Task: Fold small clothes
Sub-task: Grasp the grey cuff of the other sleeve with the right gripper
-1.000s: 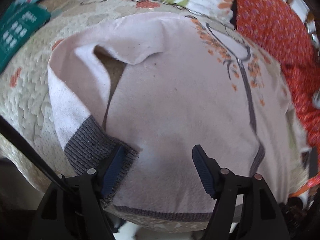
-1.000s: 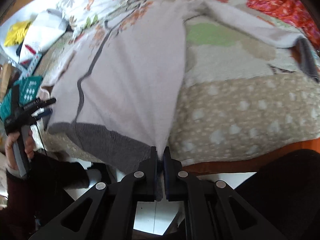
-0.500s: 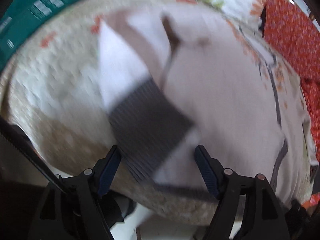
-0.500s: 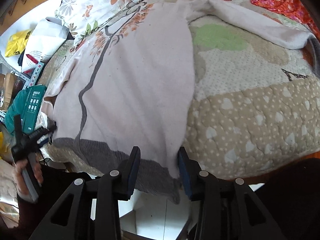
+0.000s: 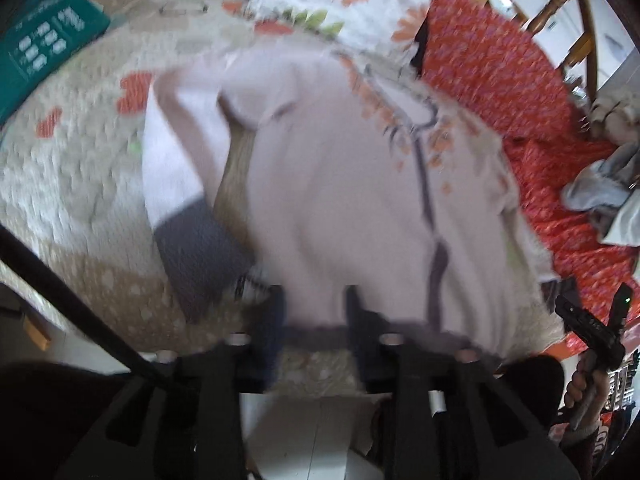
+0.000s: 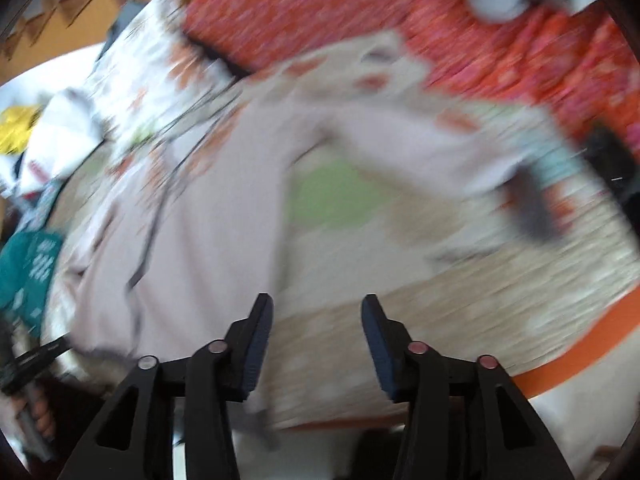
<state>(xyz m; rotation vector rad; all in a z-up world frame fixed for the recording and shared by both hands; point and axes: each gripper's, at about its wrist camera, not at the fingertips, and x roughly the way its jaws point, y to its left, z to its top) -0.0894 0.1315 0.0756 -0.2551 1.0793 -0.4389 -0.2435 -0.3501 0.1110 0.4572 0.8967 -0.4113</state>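
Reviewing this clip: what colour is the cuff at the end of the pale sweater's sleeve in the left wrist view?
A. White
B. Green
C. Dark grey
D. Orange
C: the sleeve of the pale sweater ends in a dark grey ribbed cuff lying on the quilt.

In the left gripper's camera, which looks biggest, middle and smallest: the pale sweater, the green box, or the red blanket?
1. pale sweater, biggest by far.
2. red blanket.
3. green box, smallest, though the picture's edge cuts it off, so its real size is unsure.
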